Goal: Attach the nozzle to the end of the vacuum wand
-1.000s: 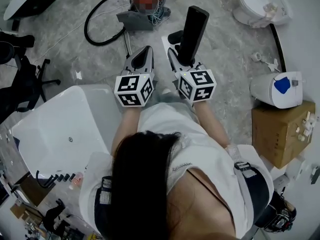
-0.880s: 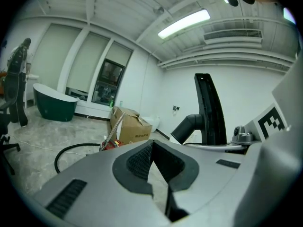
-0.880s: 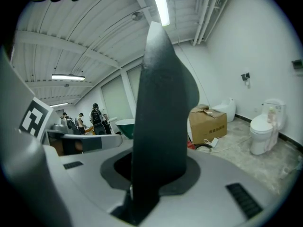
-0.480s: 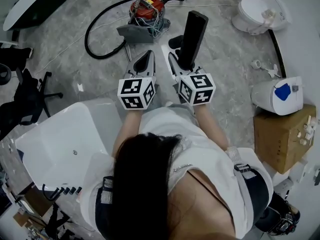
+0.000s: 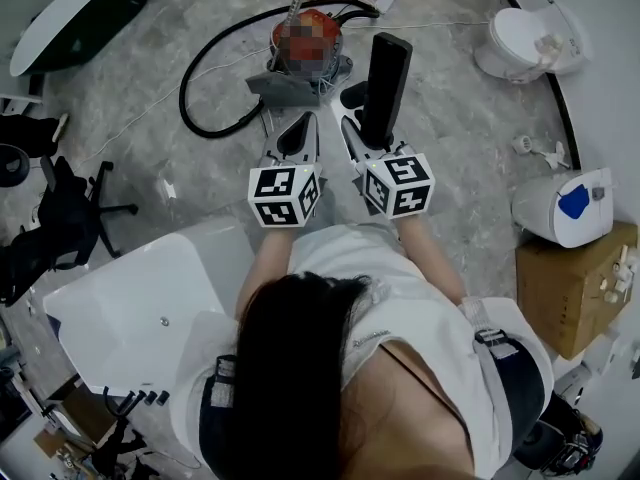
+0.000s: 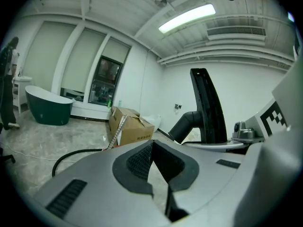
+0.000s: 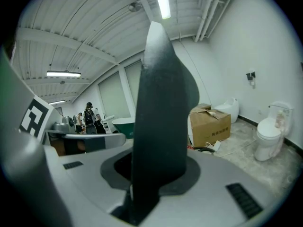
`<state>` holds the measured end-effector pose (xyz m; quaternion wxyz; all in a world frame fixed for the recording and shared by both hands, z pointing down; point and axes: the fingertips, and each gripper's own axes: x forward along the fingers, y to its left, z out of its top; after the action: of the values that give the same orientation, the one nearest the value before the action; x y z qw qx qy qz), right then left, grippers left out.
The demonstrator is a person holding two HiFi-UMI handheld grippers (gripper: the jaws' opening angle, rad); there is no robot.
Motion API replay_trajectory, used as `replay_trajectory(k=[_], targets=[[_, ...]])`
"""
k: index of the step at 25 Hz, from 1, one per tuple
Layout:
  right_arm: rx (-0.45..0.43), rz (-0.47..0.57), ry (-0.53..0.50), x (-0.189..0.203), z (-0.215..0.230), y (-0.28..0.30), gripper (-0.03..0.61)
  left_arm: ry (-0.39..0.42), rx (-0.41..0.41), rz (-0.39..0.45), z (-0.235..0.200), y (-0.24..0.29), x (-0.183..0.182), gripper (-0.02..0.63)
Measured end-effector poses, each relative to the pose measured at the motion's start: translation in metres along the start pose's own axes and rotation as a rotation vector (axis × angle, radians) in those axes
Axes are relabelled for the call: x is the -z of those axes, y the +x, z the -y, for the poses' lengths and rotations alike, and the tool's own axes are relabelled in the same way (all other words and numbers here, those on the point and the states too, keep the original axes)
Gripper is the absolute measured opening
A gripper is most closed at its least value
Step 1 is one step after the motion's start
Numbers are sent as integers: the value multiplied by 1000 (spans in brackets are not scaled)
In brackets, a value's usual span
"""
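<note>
Pinching the black nozzle [image 5: 386, 78] upright, the right gripper [image 5: 366, 144] faces the vacuum [image 5: 296, 84] at upper centre; the left gripper [image 5: 298, 138] is pressed together and empty; the nozzle is not on the wand [image 6: 115, 132].

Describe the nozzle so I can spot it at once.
Find the two marker-cube grippers mid-frame in the head view. The right gripper is shut on the nozzle, which stands up from its jaws. It is the only flat black upright piece; the left gripper is empty.
</note>
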<state>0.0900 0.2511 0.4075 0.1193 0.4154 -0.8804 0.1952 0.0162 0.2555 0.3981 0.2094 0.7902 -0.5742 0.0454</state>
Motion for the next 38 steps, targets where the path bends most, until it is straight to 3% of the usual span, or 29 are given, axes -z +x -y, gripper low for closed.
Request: replay_trajectory(k=[9,16,21,26,32,38], targets=[[11,-24,9,-12,5,38,104,18,24,-18,-24,32,-16,2],[74,-32,19,-19,18,62,104,31,35,-46,-45,53,-24,2],[80,-23,95,-21,21,79,104,38,51,-41,-62,63,-33,2],[104,-40,69,-27,20,97,104,26,35,-67,-82,75,-38,2],[121,-36,73,-33,20,107,104,39,84,-40,-84,81,-51,2],[121,-33,79,-35,18,112,104,36,83,-34,-91,82,-54,2]])
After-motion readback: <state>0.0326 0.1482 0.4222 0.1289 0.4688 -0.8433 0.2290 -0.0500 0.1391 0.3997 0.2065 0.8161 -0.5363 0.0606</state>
